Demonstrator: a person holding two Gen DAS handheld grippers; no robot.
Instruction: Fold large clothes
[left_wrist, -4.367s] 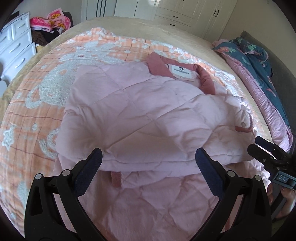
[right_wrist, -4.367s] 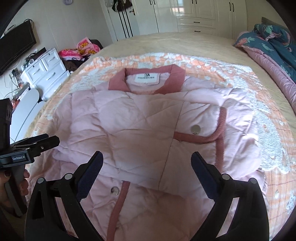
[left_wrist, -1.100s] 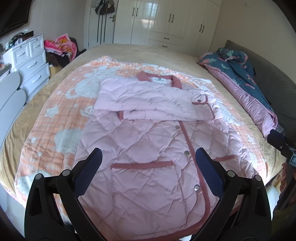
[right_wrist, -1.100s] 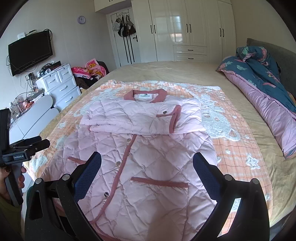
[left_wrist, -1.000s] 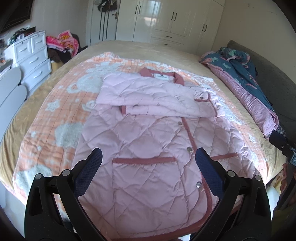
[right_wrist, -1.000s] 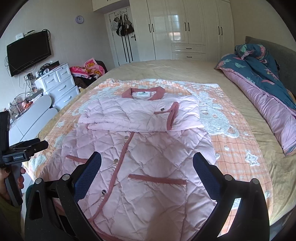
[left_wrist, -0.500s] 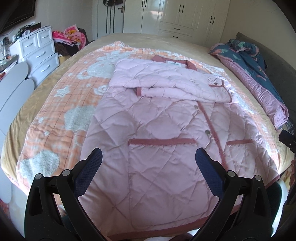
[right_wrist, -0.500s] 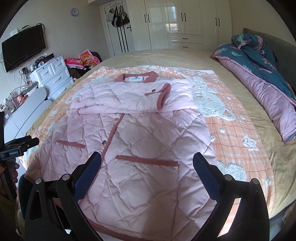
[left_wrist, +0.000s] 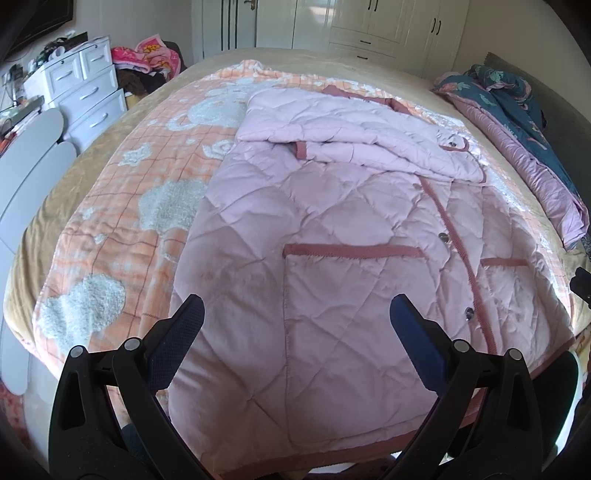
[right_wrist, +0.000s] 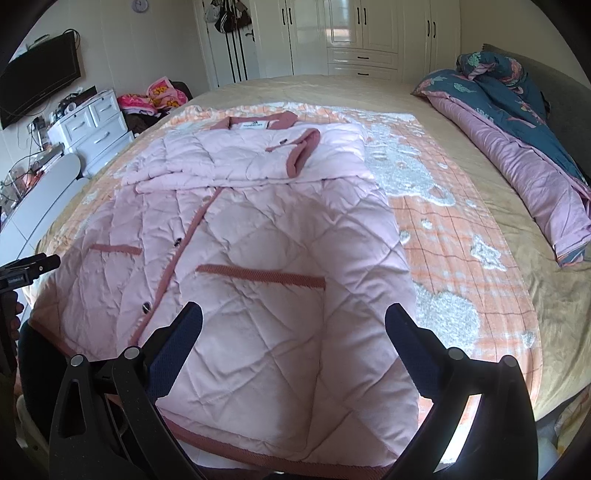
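Observation:
A long pink quilted coat with dusty-rose trim lies flat on the bed, collar at the far end. Both sleeves are folded across its chest. Its hem hangs at the near bed edge. My left gripper is open above the lower left part of the coat, with nothing between its fingers. My right gripper is open above the lower right part, also holding nothing. The left gripper's tip, in a hand, shows at the left edge of the right wrist view.
An orange and white patterned blanket covers the tan bed. A rolled pink and teal duvet lies along the right side. White drawers and a pile of clothes stand to the left, wardrobes at the back.
Both grippers have pulled back from the folded sleeves to the foot of the bed and dropped lower towards the hem. They stay open. The coat has not moved.

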